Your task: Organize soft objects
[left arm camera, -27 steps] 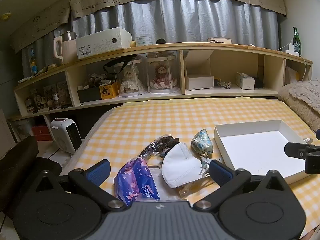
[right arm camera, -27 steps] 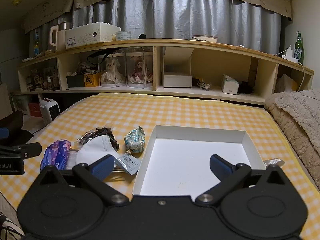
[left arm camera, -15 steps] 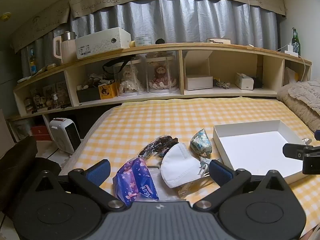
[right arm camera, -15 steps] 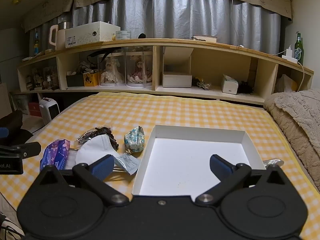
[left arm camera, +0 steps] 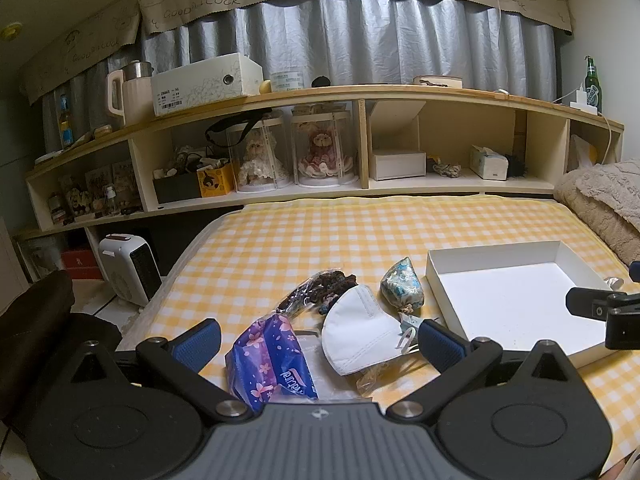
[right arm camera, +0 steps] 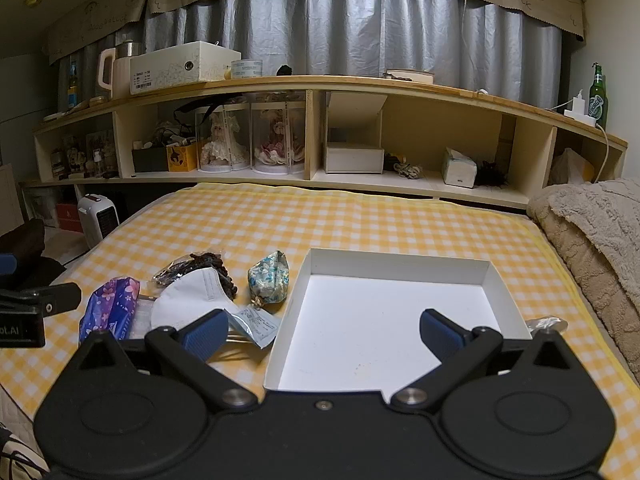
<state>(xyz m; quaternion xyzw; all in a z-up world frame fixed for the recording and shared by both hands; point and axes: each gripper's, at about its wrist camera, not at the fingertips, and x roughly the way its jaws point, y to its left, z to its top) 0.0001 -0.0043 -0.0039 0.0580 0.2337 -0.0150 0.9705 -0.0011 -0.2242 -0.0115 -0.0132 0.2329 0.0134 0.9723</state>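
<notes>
On the yellow checked bed lie a purple flowered tissue pack [left arm camera: 272,362] [right arm camera: 110,308], a white face mask [left arm camera: 360,334] [right arm camera: 190,300], a dark item in a clear bag [left arm camera: 320,286] [right arm camera: 196,266] and a small floral pouch [left arm camera: 402,290] [right arm camera: 269,277]. To their right sits an empty white box [left arm camera: 512,300] [right arm camera: 496,280]. My left gripper [left arm camera: 318,340] is open, hovering just before the tissue pack and mask. My right gripper [right arm camera: 324,330] is open over the box's near edge, holding nothing.
A wooden shelf [right arm camera: 320,80] with boxes, dolls and a green bottle [right arm camera: 597,94] runs behind the bed. A beige blanket [right arm camera: 592,232] lies at the right. A white heater [left arm camera: 130,268] stands on the floor at the left.
</notes>
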